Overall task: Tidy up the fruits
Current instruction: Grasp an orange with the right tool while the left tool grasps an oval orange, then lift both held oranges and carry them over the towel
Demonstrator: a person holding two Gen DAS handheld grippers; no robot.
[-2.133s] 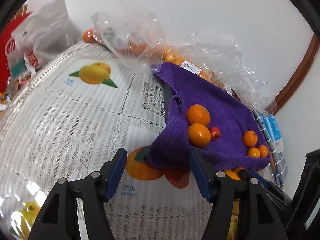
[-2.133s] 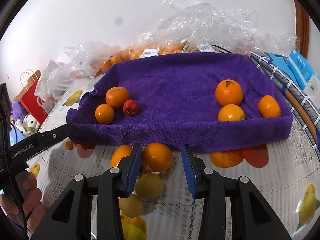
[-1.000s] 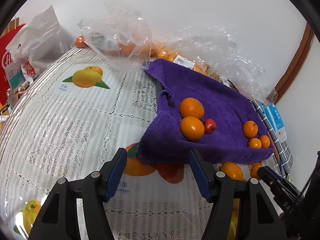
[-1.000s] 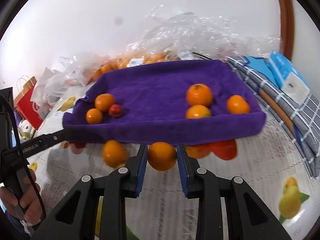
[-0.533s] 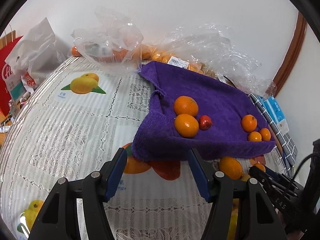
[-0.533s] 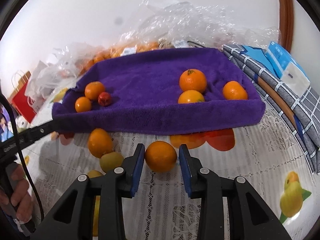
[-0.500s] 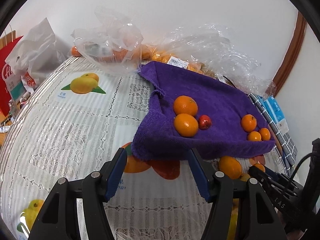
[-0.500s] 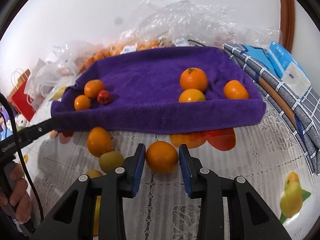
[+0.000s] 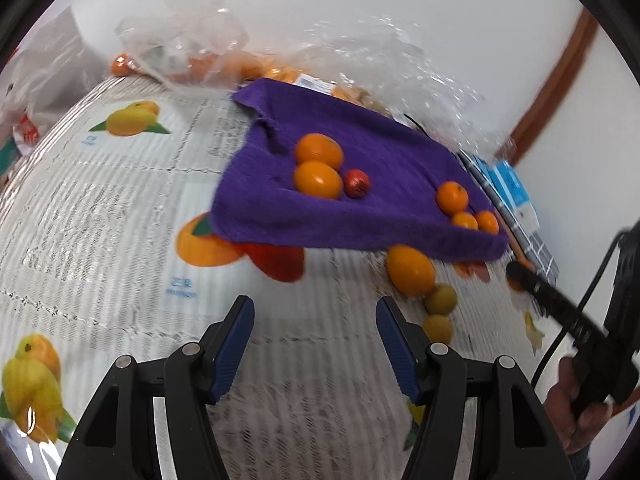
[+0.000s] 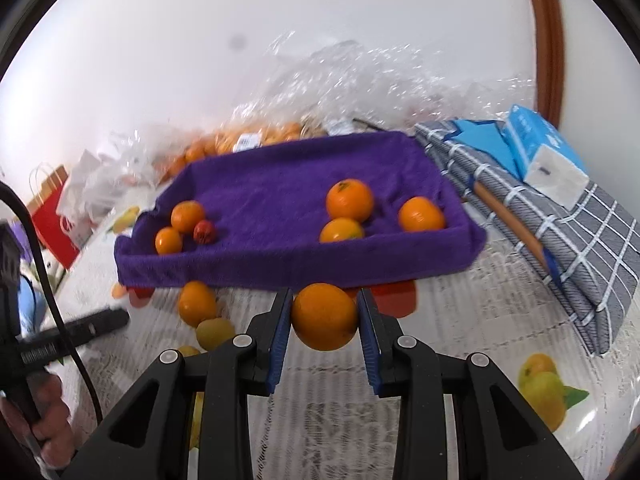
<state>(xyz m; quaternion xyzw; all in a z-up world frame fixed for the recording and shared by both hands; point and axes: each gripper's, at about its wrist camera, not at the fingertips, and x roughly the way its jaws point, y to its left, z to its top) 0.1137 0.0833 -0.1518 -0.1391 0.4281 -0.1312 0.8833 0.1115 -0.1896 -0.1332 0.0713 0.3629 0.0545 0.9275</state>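
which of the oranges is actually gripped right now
The orange clamped between the right gripper fingers, just in front of the purple towel; all other oranges lie loose.

Five oranges (image 10: 349, 200) and one red fruit (image 10: 204, 231) on one purple towel (image 10: 280, 192).

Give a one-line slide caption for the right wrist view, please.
Right gripper grips an orange in front of the purple towel-lined tray.

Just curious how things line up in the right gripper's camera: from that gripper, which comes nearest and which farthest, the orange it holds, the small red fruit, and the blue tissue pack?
1. Orange, between the right gripper pads.
2. Small red fruit, left on the purple towel.
3. Blue tissue pack, far right, on the checked cloth.
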